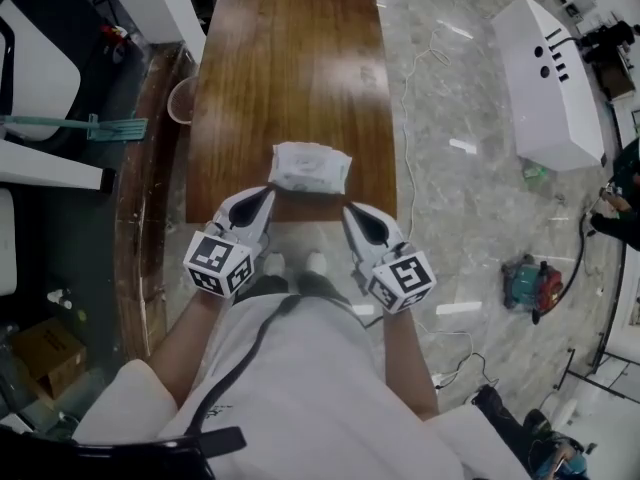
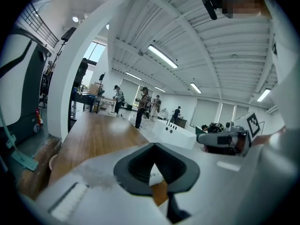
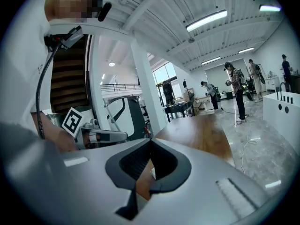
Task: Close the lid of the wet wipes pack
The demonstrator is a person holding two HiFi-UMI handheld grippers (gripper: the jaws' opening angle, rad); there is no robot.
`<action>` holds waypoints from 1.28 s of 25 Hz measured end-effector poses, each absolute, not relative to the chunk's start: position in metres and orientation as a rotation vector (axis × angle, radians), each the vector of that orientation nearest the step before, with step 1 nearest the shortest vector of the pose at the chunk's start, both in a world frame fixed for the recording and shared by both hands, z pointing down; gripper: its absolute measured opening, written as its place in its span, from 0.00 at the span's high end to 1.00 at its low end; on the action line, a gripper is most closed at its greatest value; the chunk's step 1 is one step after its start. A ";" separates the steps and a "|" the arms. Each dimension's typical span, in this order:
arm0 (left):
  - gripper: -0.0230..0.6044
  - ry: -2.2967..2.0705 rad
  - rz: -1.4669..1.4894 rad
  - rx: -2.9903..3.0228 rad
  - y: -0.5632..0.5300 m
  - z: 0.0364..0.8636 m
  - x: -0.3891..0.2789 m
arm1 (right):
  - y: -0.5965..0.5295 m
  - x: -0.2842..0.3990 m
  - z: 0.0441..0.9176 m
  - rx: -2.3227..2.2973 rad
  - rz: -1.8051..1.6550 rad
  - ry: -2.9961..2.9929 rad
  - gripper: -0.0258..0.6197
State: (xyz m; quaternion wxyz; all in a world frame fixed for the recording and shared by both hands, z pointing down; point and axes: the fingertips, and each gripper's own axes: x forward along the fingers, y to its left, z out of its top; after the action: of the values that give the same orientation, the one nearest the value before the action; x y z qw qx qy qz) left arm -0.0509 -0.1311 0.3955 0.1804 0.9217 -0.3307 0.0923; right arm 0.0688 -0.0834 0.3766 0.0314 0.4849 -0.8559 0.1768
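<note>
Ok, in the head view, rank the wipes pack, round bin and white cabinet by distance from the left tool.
1. Wipes pack, just ahead of the left tool.
2. Round bin, beside the table's left edge.
3. White cabinet, far right.

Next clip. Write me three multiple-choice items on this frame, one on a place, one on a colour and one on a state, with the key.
1. Where does the wet wipes pack lie?
A) at the table's far end
B) near the table's near edge
C) on the floor

2. What colour is the table top?
A) white
B) green
C) brown wood

3. How do the right gripper jaws stand?
A) shut, nothing held
B) wide open
C) clamped on the pack

Key:
B, the head view shows the pack by the near edge.
C, brown wood grain shows.
A, the tips meet with nothing between them.
</note>
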 end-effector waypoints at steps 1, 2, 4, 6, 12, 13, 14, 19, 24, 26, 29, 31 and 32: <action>0.96 -0.948 0.250 2.602 -0.132 0.393 -0.047 | -0.088 0.073 0.378 1.467 0.519 -2.633 0.95; 0.96 -0.960 0.242 2.602 -0.133 0.391 -0.044 | -0.093 0.076 0.381 1.437 0.490 -2.628 0.95; 0.96 -0.979 0.231 2.599 -0.133 0.389 -0.039 | -0.102 0.081 0.386 1.382 0.442 -2.620 0.95; 0.96 -0.992 0.231 2.595 -0.134 0.391 -0.034 | -0.112 0.086 0.389 1.346 0.418 -2.623 0.95; 0.96 -1.044 0.224 2.551 -0.140 0.407 -0.026 | -0.144 0.090 0.402 1.258 0.393 -2.650 0.95; 0.96 -1.053 0.218 2.537 -0.141 0.410 -0.026 | -0.147 0.089 0.406 1.246 0.395 -2.652 0.95; 0.96 -1.062 0.213 2.523 -0.142 0.413 -0.026 | -0.151 0.089 0.409 1.237 0.396 -2.654 0.95; 0.96 -1.083 0.216 2.490 -0.150 0.433 -0.023 | -0.167 0.088 0.427 1.213 0.410 -2.660 0.95; 0.96 -1.093 0.228 2.477 -0.160 0.451 -0.023 | -0.179 0.084 0.445 1.179 0.419 -2.658 0.95; 0.96 -1.095 0.229 2.469 -0.162 0.457 -0.023 | -0.183 0.083 0.450 1.175 0.430 -2.655 0.95; 0.96 -1.089 0.233 2.462 -0.165 0.463 -0.022 | -0.188 0.083 0.458 1.179 0.446 -2.649 0.95; 0.96 -1.079 0.239 2.461 -0.168 0.468 -0.021 | -0.192 0.083 0.462 1.188 0.452 -2.647 0.95; 0.96 -1.075 0.245 2.459 -0.168 0.471 -0.021 | -0.194 0.083 0.464 1.193 0.454 -2.646 0.95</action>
State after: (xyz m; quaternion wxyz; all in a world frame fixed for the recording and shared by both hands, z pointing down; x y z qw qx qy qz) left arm -0.0208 -0.1684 0.4708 0.2212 0.8899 -0.3891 0.0885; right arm 0.0829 -0.1939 0.4643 0.1018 0.4039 -0.8960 0.1538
